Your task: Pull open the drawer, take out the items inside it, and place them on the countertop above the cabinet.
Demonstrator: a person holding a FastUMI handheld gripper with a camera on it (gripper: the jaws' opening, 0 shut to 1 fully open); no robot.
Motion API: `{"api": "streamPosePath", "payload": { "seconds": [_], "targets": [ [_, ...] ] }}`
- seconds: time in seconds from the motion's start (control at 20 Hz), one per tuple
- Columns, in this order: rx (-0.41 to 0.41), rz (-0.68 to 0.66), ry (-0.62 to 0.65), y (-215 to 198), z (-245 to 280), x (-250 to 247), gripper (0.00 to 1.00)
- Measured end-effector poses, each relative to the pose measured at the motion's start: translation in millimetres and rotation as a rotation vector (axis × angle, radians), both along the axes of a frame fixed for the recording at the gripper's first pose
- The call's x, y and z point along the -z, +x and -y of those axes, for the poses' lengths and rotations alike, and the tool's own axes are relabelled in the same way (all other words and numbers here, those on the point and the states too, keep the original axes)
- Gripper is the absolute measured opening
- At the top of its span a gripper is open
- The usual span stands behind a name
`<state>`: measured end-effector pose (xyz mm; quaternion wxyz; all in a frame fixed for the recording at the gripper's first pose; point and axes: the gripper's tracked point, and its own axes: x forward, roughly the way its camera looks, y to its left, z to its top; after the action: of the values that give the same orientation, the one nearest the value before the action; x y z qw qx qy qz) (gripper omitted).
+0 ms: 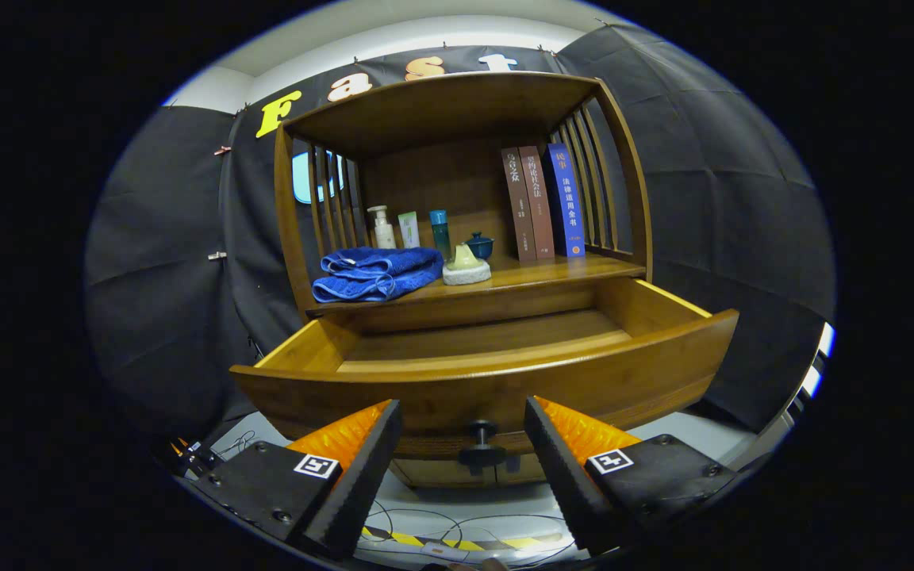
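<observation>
Wooden drawer (497, 381) open; tool (463, 432) spread (one knob (482, 444)).

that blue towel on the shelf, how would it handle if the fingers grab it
The blue towel looks soft and loosely folded, so it would probably sag and unfold when lifted. Its plush surface should grip well, not slip. The fingers are open near the drawer knob.

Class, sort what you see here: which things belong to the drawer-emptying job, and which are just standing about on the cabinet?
Part of the job:
drawer, pulled open
drawer knob, between the open gripper fingers, untouched
countertop
blue towel and pale item on a white base, lying on the countertop, possibly already taken out

Standing about:
three books
bottles
small dark lidded pot
</observation>
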<state>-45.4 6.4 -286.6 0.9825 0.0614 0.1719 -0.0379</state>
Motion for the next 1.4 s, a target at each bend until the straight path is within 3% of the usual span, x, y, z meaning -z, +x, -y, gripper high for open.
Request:
{"api": "streamPosePath", "payload": {
  "seconds": [0.35, 0.7, 1.4],
  "targets": [
    [0.017, 0.003, -0.009, 19, 5, 29, 0.98],
    [0.041, 0.026, -0.034, 34, 10, 27, 0.97],
    [0.046, 0.072, -0.031, 148, 22, 33, 0.97]
  ]
}}
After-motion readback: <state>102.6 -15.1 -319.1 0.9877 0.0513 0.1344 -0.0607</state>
